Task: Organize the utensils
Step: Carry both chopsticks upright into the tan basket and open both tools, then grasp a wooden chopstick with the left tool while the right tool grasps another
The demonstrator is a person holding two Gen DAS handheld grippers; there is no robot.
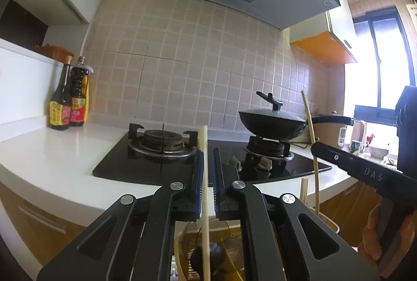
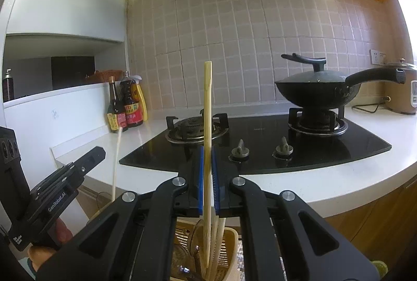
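My left gripper (image 1: 207,154) is shut on a pale wooden chopstick (image 1: 205,202) that stands upright over a round holder (image 1: 179,249) with a dark ladle inside. My right gripper (image 2: 207,153) is shut on another light chopstick (image 2: 207,124), held upright above a beige slotted utensil holder (image 2: 229,249) with several chopsticks and a dark spoon in it. The right gripper (image 1: 316,148) with its chopstick (image 1: 311,129) shows at the right in the left wrist view. The left gripper (image 2: 100,150) with its chopstick (image 2: 116,161) shows at the left in the right wrist view.
A black gas hob (image 2: 260,145) sits in the white counter (image 2: 338,176), with a lidded black wok (image 2: 315,93) on the right burner. Sauce bottles (image 2: 127,106) stand at the back left. A rice cooker (image 2: 401,88) stands far right. Wooden cabinets are below.
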